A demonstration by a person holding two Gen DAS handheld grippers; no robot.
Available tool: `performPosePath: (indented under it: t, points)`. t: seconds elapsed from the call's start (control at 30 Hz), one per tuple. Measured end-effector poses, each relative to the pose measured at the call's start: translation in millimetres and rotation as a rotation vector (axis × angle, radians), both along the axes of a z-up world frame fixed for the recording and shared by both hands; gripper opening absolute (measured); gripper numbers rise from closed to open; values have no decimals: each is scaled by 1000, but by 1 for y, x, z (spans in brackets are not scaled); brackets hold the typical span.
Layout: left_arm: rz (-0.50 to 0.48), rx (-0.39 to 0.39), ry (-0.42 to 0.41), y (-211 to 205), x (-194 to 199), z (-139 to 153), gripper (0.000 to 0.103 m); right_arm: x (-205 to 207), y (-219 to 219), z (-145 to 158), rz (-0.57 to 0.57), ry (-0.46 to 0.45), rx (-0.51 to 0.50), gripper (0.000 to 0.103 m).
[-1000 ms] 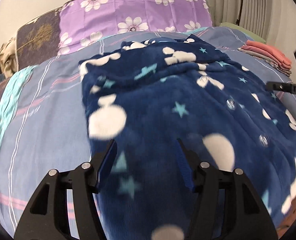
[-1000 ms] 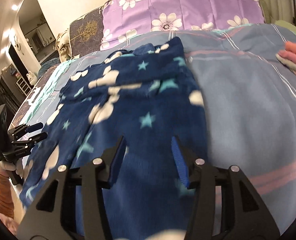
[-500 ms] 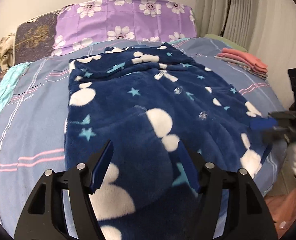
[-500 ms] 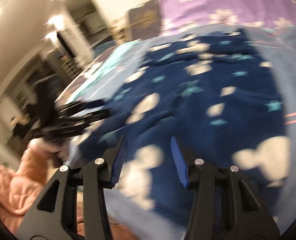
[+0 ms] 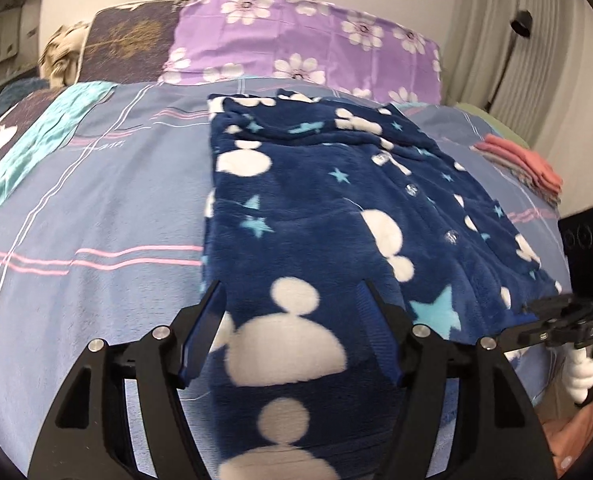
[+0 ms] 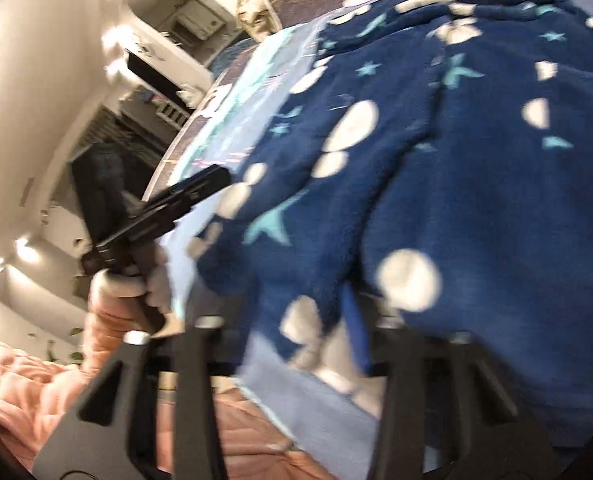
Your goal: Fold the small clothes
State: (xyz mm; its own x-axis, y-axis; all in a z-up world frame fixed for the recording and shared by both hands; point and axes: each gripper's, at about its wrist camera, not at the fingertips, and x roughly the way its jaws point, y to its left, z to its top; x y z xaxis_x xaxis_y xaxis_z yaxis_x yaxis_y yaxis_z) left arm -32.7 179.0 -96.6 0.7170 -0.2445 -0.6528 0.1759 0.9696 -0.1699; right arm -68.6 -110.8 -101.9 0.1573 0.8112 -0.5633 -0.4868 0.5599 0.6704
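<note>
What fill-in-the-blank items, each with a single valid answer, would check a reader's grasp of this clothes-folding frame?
1. The navy fleece garment is printed with white dots and light blue ____.
2. The garment lies spread on the striped ____ bedspread.
3. The pillow at the head of the bed is ____ with white flowers.
4. The left gripper has its jaws ____ over the garment's near edge.

Missing words: stars; blue; purple; open

Blurred: navy fleece garment with white dots and teal stars [image 6: 436,168] lies on pale blue bedsheet [image 6: 296,392]; right gripper [image 6: 292,328] straddles its hem, left gripper [image 6: 200,184] beside its edge
</note>
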Motion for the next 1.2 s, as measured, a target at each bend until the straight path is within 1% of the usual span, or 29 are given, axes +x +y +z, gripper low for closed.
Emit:
performPosePath:
  t: [0.07,0.17,0.23,0.27,0.33,0.37,0.4,0.43,0.47,0.53,0.57,0.6,0.63,0.67,0.7,0.73,0.8,0.87,0.9,0.97,1.0,1.03,1.07,1.13,1.17,1.2]
  points:
    - [13,-9,-9,6,-2,3,68,-3,-3,10,-24,-32,6,6]
    - [14,-23,-10,13,-5,4,69,-19,-21,42,-63,-116,20,5]
    - [18,-17,1,16,-5,1,72,-27,-33,56,-86,-167,-12,5]
    - [24,-7,11,17,-5,-3,72,-27,-38,56,-95,-170,-30,5]
    - [16,-17,36,19,-5,-10,73,-25,-44,43,-105,-143,-61,7]
    - [1,-49,72,20,-3,-18,73,-22,-44,33,-108,-115,-86,13]
    - [-6,-68,95,21,-2,-22,73,-16,-45,22,-126,-73,-125,15]
    - [-17,-95,131,21,-1,-29,73,-16,-47,16,-141,-47,-139,16]
    - [-25,-109,147,21,-2,-33,73,-15,-54,13,-156,-29,-133,20]
    - [-55,-134,159,19,-8,-38,72,-20,-77,18,-225,-47,-96,25]
    - [-68,-139,157,19,-11,-39,72,-23,-96,24,-286,-73,-91,29]
    - [-77,-145,157,18,-14,-39,69,-25,-110,29,-332,-87,-92,35]
    - [-86,-159,157,18,-17,-40,62,-26,-124,33,-391,-97,-99,38]
    - [-84,-169,159,19,-20,-41,58,-29,-140,33,-448,-101,-114,39]
    - [-76,-182,164,22,-22,-42,48,-31,-161,31,-523,-87,-142,39]
    - [-67,-198,170,25,-24,-43,38,-33,-175,28,-573,-66,-159,39]
    - [-58,-268,196,34,-28,-45,30,-36,-199,14,-653,1,-155,39]
    - [-61,-300,205,37,-32,-46,29,-38,-209,-1,-665,68,-118,40]
    - [-66,-304,207,37,-33,-46,30,-38,-210,-11,-654,104,-96,40]
    - [-73,-316,217,36,-30,-50,31,-34,-206,-25,-629,148,-66,41]
    - [-76,-333,225,35,-27,-52,38,-28,-201,-30,-613,154,-38,44]
    - [-79,-347,226,35,-25,-53,43,-24,-198,-32,-606,150,-20,45]
    - [-83,-366,222,34,-22,-54,43,-19,-196,-32,-598,147,-2,48]
    - [-89,-360,219,29,-17,-54,44,-7,-192,-34,-575,156,40,48]
    - [-94,-344,215,25,-15,-53,44,-3,-196,-35,-562,164,60,47]
    - [-98,-332,211,23,-15,-52,43,2,-194,-36,-551,166,72,35]
